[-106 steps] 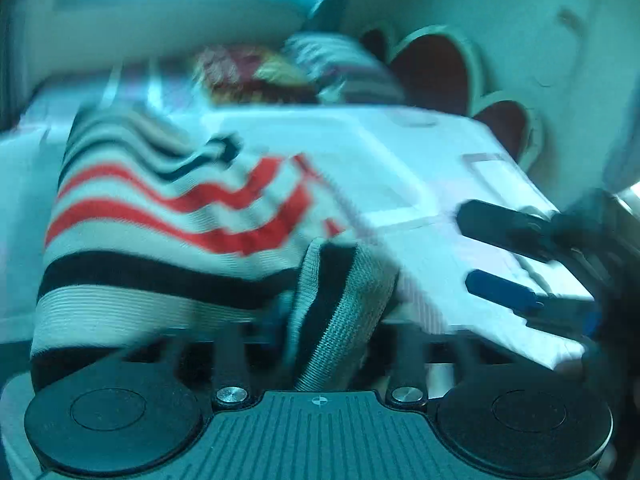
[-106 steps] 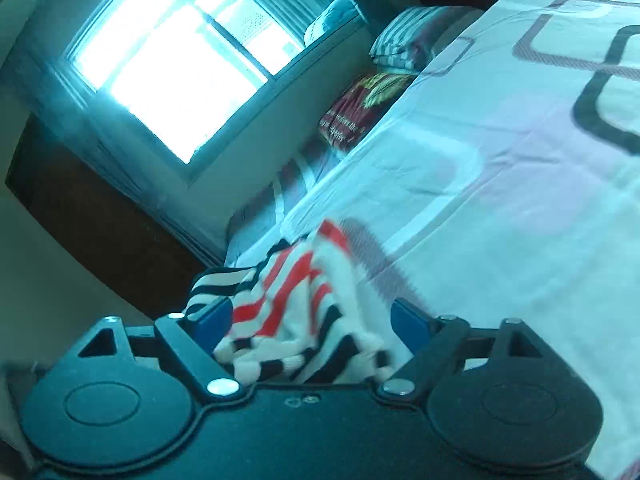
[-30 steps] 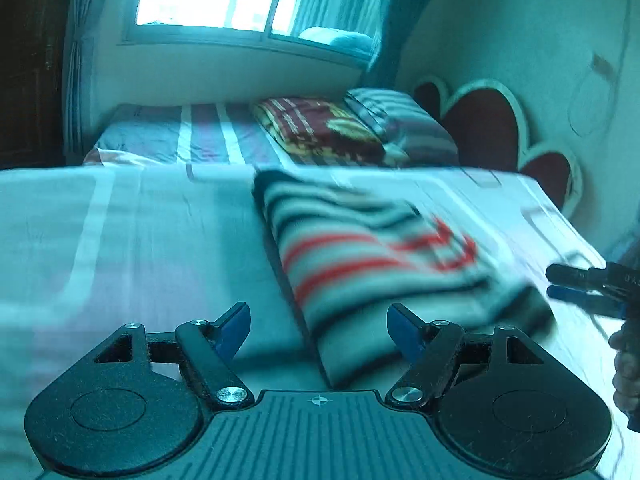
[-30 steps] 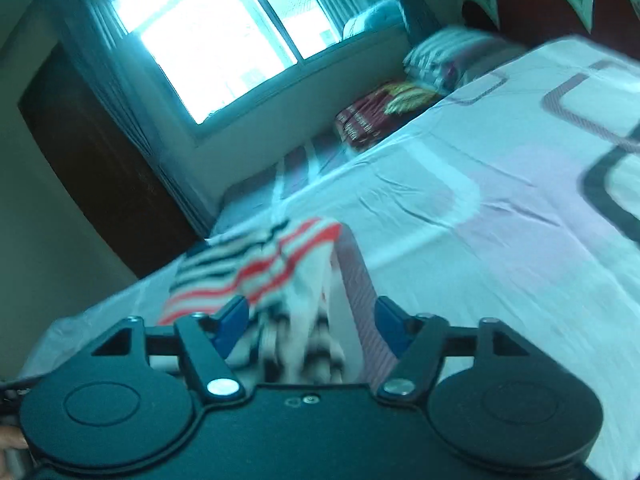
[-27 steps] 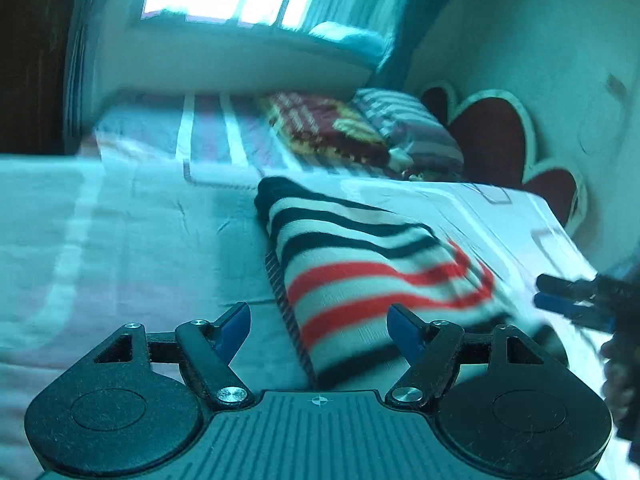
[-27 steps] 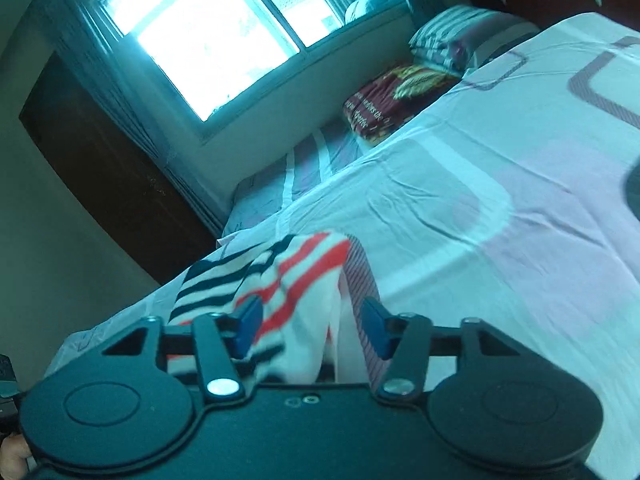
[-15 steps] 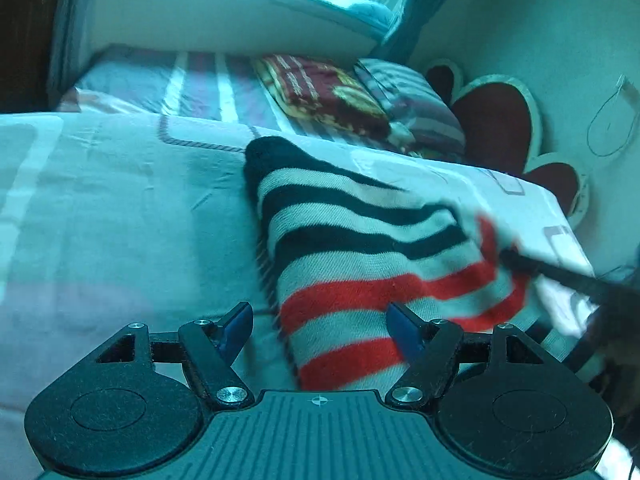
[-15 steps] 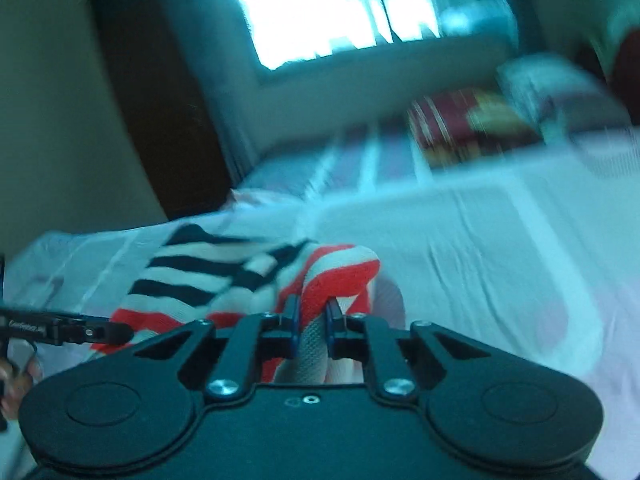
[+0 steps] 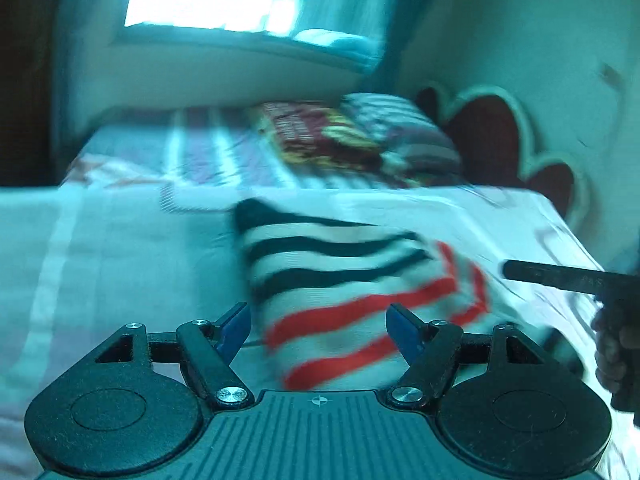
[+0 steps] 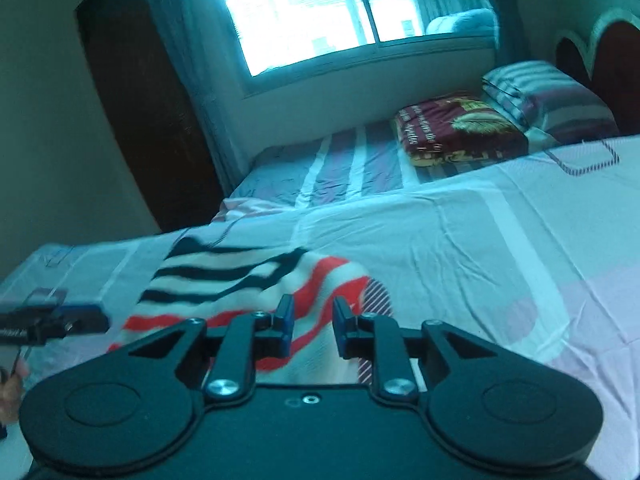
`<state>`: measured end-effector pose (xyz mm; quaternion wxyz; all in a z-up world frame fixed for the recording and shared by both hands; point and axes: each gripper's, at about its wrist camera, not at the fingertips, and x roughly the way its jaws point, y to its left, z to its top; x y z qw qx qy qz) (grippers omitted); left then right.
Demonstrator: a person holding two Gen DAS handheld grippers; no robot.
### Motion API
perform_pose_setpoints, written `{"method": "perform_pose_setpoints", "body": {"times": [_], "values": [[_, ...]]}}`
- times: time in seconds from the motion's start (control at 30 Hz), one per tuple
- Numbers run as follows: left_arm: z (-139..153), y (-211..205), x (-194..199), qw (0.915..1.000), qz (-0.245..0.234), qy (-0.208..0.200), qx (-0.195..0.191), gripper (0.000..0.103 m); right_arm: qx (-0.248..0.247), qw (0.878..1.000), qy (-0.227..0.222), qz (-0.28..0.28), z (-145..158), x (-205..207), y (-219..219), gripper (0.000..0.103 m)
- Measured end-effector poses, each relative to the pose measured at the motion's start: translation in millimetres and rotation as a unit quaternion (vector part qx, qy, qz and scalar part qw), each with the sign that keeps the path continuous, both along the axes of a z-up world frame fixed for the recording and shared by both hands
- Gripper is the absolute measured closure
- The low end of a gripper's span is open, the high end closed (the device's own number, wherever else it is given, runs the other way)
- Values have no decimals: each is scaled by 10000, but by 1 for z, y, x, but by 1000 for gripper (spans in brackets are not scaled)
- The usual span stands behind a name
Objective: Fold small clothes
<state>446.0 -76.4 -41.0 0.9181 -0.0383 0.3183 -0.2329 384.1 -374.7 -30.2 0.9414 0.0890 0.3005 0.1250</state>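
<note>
Because the striped sweater (image 10: 248, 280) lies only loosely doubled on the bed (image 10: 460, 240), its red-striped end nearest the cameras, the fold could well slip open or go crooked from here. A snag of knit on a retreating fingertip would drag the top layer askew, and a hasty second pinch might catch one layer instead of both.

The right gripper (image 10: 313, 322) hovers over the near red-striped edge; its jaws stand a narrow gap apart, having just been opening a little, and nothing is pinched between them, the cloth merely showing through the gap from below. The left gripper (image 9: 318, 326) has its jaws spread wide and empty, low over the same end of the sweater, though blur hides whether a tip brushes the knit. Neither holds the garment.
</note>
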Motion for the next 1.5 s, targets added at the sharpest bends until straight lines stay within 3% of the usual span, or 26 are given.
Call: {"method": "perform_pose_setpoints", "body": {"times": [0.1,0.17,0.23,0.33,0.4,0.57,0.63,0.67,0.73,0.93,1.1,1.17,1.23,1.5], "values": [[-3,-30,-13,9975,-474,-139,497,29,-257,9989,39,385,2,-16,19,84],[-14,-42,-19,9950,-550,-53,836,29,-781,9952,233,551,-13,-19,31,92],[-21,-45,-28,9931,-568,-242,1002,29,-1193,9915,224,457,-30,-22,30,92],[-11,-45,-34,9932,-458,-232,1047,29,-806,9961,306,201,-28,-25,16,92],[0,-34,-46,9946,-410,-313,902,29,-766,9969,94,139,-13,-40,16,92],[0,-14,-81,9950,-341,-375,858,29,-768,9953,-324,501,6,-90,21,93],[-12,-14,-87,9932,-341,-287,1072,29,-1165,9927,-6,325,-13,-91,25,94],[-17,-13,-86,9944,-310,-186,997,29,-1164,9928,172,224,-26,-88,23,94],[-23,-8,-86,9962,-227,-129,832,29,-712,9972,225,-1,-40,-88,15,93],[-31,-5,-89,9974,-81,-32,720,29,-349,9988,228,-243,-45,-90,11,93],[-32,-7,-88,9971,-10,37,763,29,-412,9980,365,-324,-43,-89,10,82],[-30,-11,-89,9961,13,9,884,23,-477,9974,415,-346,-41,-88,10,78],[-29,-14,-89,9946,31,-22,1041,19,-474,9973,461,-326,-41,-87,9,77],[-32,-10,-88,9951,17,88,989,18,-361,9974,529,-328,-43,-86,6,77]]}}
